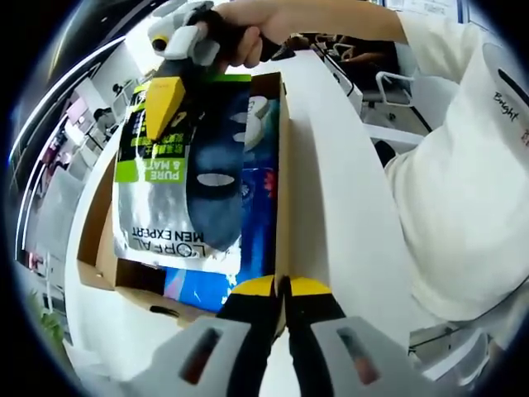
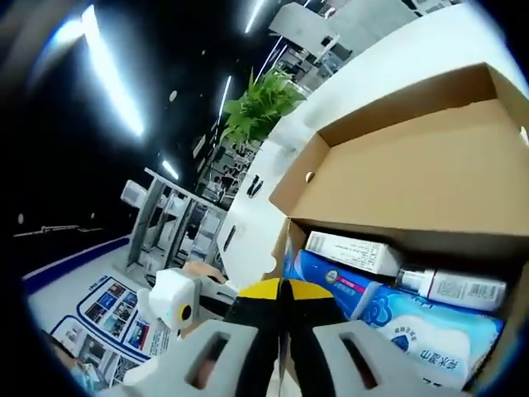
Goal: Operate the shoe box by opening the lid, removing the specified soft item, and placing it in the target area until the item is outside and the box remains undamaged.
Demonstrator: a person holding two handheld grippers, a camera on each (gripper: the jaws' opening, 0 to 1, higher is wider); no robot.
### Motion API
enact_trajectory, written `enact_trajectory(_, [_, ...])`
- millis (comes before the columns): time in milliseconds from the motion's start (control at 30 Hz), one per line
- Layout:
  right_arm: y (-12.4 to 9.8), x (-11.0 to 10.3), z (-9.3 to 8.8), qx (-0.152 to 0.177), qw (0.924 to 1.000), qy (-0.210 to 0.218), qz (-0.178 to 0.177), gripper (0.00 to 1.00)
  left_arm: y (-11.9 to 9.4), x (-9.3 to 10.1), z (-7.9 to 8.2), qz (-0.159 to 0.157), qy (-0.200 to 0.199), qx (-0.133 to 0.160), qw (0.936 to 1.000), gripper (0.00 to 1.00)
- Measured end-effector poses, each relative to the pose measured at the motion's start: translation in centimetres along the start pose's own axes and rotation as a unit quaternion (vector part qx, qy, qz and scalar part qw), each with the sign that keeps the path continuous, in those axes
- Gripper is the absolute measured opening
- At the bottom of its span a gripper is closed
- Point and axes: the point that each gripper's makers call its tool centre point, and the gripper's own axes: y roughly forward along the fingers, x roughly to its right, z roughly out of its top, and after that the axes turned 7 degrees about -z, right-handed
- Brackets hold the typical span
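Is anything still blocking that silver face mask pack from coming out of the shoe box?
Nothing visible does. The lid is open, and the right gripper holds the face mask pack above the shoe box, over the tissue pack inside.

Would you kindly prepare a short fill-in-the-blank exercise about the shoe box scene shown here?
1. The shoe box lid is ____.
2. The right gripper lifts a L'Oreal Men Expert pouch over the ____.
3. The left gripper has its jaws ____.
4. Behind the box stands a green ____.

Answers: open; box; shut; plant
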Motion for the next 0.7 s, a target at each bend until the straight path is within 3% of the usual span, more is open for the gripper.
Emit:
enact_trajectory(267, [-0.7, -0.4, 0.0, -0.003, 0.9996, 0.019, 0.022, 0.0, 0.0, 0.0, 0.0, -0.002, 0.001, 0.003, 1.0, 0.03])
enact_trajectory(700, [-3.4, -2.0, -0.1, 0.002, 0.9995, 0.005, 0.03, 0.0, -0.1, 0.3, 0.2, -0.003, 0.001, 0.002, 1.0, 0.03])
